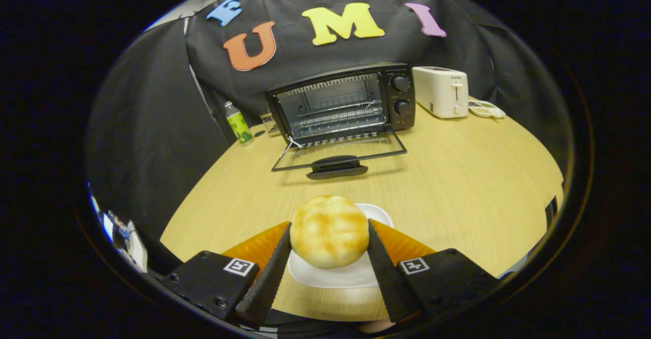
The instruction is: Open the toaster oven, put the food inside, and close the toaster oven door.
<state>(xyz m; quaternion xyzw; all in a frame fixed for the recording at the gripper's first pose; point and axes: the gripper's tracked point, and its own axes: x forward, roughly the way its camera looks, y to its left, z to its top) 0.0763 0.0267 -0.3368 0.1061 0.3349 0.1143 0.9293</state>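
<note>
A: What is your gripper (329, 235) doing?

B: Your two fingers press on either side of the bun (329, 237), so it is clamped between them. The bun sits over a white plate (351, 275) on the wooden table (457, 176); whether it touches the plate or is lifted off it, you cannot tell from here.

A: And the toaster oven (346, 102)?

B: It stands well beyond your fingers, near the far side of the table, against the booth wall. Its door (338, 153) lies folded down flat toward you, handle nearest, and the wire rack (338, 118) inside is bare.

A: Anything around it?

B: A white toaster (441, 91) stands just beside its knob side, with a small dish (485, 109) past that. A green-labelled bottle (237, 123) stands on the other side.
</note>
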